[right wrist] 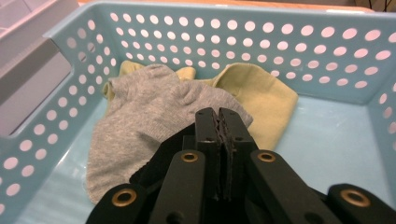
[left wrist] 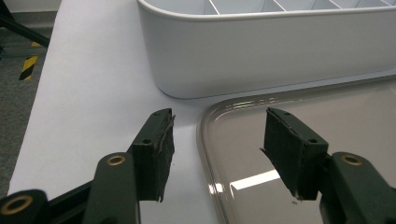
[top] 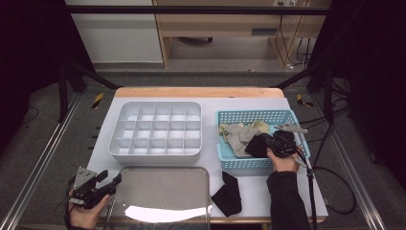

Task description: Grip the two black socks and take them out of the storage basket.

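- White table (top: 107, 129) carries everything, laid out as a sorting station: receiving containers sit on the person's left and the supply on the right, so each hand has its own side.
- Pale divided box (top: 155, 152) stands at the far left, its many small cells bare; it looks meant to take sorted items one to a cell.
- Steel tray (top: 163, 184) lies just in front of the box at the near edge, probably as a staging surface.
- Blue perforated basket (top: 249, 115) sits to the right of the box and holds the loose socks, keeping them heaped within reach of the right hand.
- Grey sock (right wrist: 140, 116) lies crumpled on the basket floor, partly over a yellow-green sock (right wrist: 266, 93) against the far wall.
- One black sock (top: 257, 145) bunches in the basket, touching the left side of the right gripper (right wrist: 219, 123); another black sock (top: 229, 194) lies flat on the table just in front of the basket.
- Right gripper's jaws are pressed together just above the grey sock; dark cloth shows under their left side, but I cannot tell whether a fold is pinched.
- Left gripper (left wrist: 219, 144) hovers at the tray's near left corner, jaws apart with nothing between them, well away from the socks and seemingly waiting.
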Motion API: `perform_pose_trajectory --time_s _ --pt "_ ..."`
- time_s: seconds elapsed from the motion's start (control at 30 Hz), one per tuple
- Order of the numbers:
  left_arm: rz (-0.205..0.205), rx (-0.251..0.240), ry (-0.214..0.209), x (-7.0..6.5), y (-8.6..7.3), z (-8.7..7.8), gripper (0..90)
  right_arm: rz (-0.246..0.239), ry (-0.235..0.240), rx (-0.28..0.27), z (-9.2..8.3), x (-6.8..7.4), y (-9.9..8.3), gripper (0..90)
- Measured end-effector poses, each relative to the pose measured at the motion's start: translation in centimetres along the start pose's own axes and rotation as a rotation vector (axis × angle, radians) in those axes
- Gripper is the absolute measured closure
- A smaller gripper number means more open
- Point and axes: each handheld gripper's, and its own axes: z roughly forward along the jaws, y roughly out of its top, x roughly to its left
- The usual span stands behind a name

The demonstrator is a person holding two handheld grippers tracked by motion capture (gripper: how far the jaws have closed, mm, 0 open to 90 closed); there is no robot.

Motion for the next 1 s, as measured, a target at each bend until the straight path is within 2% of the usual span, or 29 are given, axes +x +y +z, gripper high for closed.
perform_pose_trajectory --time_s 0.17,0.23,0.53,0.77,1.0 --pt "0.0 0.0 -0.001 0.0 0.0 0.0 41.5 0.026 0.012 -0.044 -1.0 0.0 0.4 87.3" --pt "0.0 0.0 -0.001 0.0 0.0 0.0 41.6 0.019 0.012 -0.066 -1.4 0.1 0.6 87.3" --pt "-0.005 -0.001 -0.002 0.0 0.0 0.0 41.6 0.024 0.088 -0.185 -3.6 1.1 2.6 87.6" --pt "-0.001 0.001 -0.001 0.0 0.0 0.0 41.6 0.006 0.124 -0.254 -5.2 1.6 4.5 87.6" --pt "-0.003 0.003 -0.003 0.0 0.0 0.0 41.7 -0.022 0.133 -0.311 -6.5 2.3 6.0 87.7"
